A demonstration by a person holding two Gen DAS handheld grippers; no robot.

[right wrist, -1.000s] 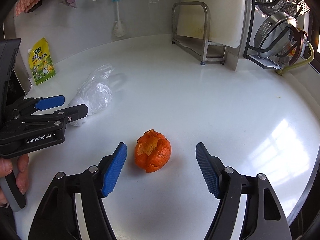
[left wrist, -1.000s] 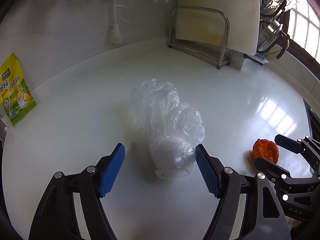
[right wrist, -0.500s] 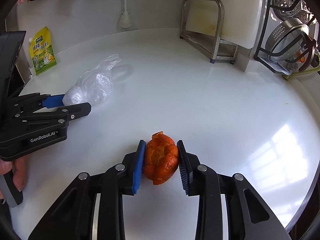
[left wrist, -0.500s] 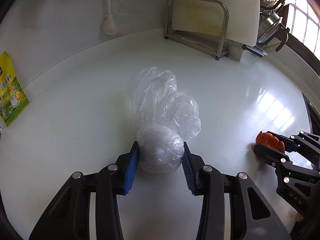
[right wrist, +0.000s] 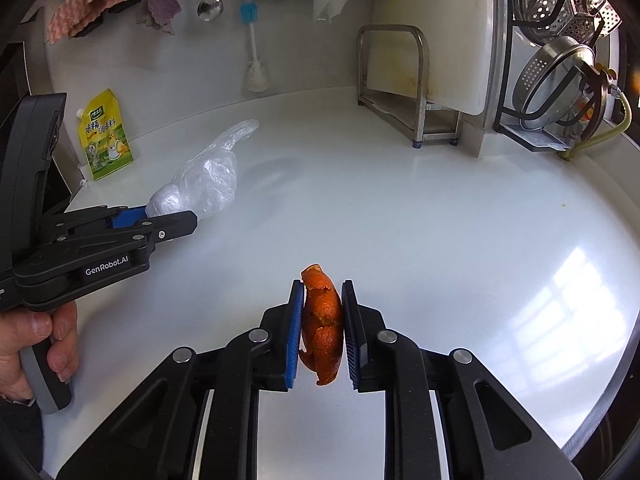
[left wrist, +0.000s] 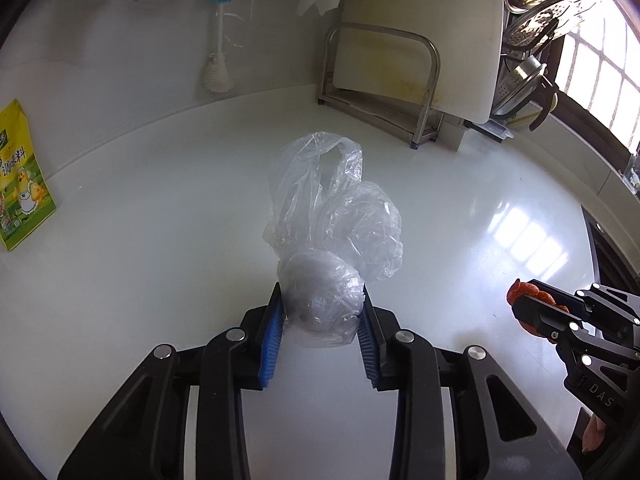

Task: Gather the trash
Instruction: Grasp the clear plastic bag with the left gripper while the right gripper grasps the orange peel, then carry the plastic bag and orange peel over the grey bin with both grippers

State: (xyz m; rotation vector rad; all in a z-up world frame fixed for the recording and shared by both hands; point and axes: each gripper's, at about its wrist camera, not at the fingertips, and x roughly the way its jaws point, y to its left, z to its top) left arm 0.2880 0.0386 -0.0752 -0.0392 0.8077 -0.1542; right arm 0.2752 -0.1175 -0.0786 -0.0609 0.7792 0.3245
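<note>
My left gripper (left wrist: pixel 322 312) is shut on a crumpled clear plastic bag (left wrist: pixel 340 220) and holds its balled end above the white counter (left wrist: pixel 140 240). The bag's loose handles trail away from me. My right gripper (right wrist: pixel 320 320) is shut on an orange peel (right wrist: pixel 322 320), squeezed flat between the blue pads and lifted off the counter. In the right wrist view the left gripper (right wrist: pixel 160 216) is at the left with the bag (right wrist: pixel 204 184). In the left wrist view the right gripper (left wrist: pixel 536 308) is at the right edge with the peel (left wrist: pixel 520 290).
A yellow-green seasoning pouch (right wrist: pixel 105 134) leans on the back wall at left. A steel rack with a white cutting board (right wrist: pixel 436 36) stands at the back. A dish rack with steel pans (right wrist: pixel 560 76) is at right. A brush (right wrist: pixel 252 48) hangs on the wall.
Both grippers went from open around their objects to shut on them. Both have since lifted, the bag and the peel rising off the counter.
</note>
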